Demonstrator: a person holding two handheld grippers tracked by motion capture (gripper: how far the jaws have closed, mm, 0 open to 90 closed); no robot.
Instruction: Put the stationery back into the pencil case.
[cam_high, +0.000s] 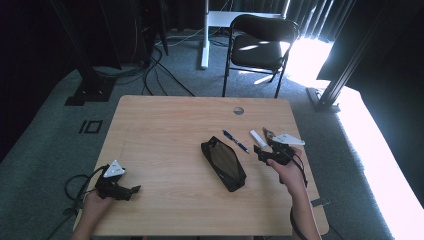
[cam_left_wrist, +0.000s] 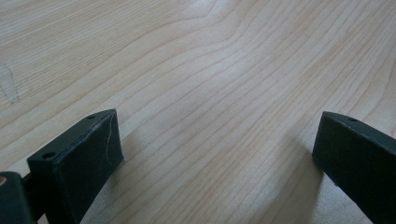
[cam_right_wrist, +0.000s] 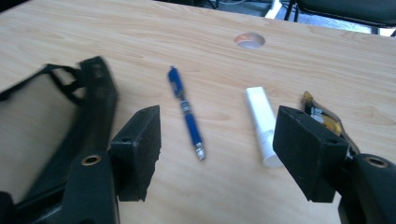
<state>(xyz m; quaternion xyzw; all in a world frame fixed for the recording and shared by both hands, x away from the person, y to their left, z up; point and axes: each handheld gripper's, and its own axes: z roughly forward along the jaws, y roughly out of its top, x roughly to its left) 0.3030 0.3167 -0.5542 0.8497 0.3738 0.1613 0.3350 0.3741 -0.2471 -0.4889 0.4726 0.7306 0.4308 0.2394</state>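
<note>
The right gripper (cam_right_wrist: 217, 154), jaws apart and empty, faces the blue pen (cam_right_wrist: 187, 113) lying on the bench (cam_high: 160, 130) just ahead, long axis running away between the jaws, while the left gripper (cam_high: 120, 189) rests open, well apart.

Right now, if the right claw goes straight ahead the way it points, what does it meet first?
Probably the blue pen: it lies ahead between the open jaws of the right claw, with the white tube just beside it.
</note>
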